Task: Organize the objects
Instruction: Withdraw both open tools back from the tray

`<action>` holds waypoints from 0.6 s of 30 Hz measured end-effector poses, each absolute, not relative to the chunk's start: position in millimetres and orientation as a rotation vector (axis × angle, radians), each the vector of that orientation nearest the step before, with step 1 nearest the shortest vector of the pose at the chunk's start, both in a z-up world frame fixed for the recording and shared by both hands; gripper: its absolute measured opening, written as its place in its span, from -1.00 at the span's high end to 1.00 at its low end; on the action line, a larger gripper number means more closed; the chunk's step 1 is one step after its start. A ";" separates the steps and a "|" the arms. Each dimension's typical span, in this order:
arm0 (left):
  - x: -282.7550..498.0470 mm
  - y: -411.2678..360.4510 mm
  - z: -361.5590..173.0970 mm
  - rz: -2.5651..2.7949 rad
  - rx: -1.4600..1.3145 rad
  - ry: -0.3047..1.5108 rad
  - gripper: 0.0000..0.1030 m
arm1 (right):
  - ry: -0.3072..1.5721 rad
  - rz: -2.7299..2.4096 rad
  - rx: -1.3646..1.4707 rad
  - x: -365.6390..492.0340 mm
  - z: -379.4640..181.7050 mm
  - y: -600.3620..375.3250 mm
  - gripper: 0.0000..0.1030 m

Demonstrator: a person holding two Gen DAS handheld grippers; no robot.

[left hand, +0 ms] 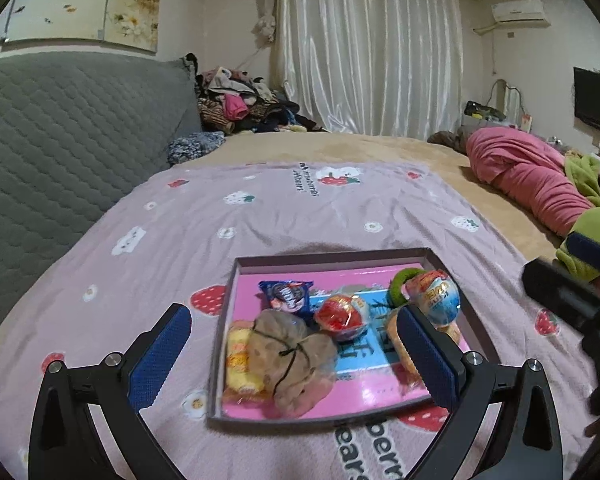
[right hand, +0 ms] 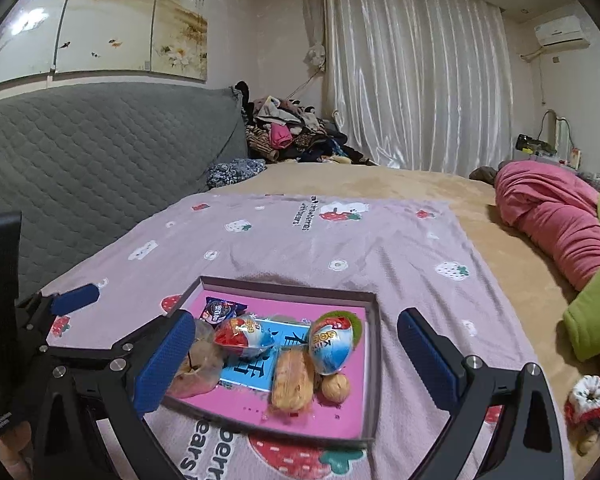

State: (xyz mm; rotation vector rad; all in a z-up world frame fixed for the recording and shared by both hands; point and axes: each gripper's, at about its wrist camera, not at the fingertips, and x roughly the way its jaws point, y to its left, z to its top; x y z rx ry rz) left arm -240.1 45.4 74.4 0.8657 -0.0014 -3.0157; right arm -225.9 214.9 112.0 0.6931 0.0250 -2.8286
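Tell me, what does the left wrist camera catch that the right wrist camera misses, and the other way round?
Only the left wrist view shows the yellow wrapped cake at the tray's near left, the green ring at its far right, and a dark TV on the wall.

Only the right wrist view shows a walnut beside the pastry, and a red-and-white knitted thing lying on the bed outside the tray.

Both show the tray on the strawberry blanket, two chocolate eggs, the blue biscuit packet, and each claw open and empty: left claw, right claw.

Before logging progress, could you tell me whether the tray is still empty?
No, the tray already holds snacks, including two chocolate eggs and a cookie packet.
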 end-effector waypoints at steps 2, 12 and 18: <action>-232.0 41.2 73.0 -2.990 0.884 0.006 -0.99 | 0.021 -2.833 0.688 -216.5 119.7 216.1 -0.98; -176.5 25.9 79.4 -2.915 0.915 0.010 -0.99 | 0.032 -2.831 0.701 -164.8 147.2 214.1 -0.98; -140.6 17.0 104.3 -2.907 0.902 0.020 -0.99 | 0.039 -2.814 0.689 -137.5 160.1 209.6 -0.98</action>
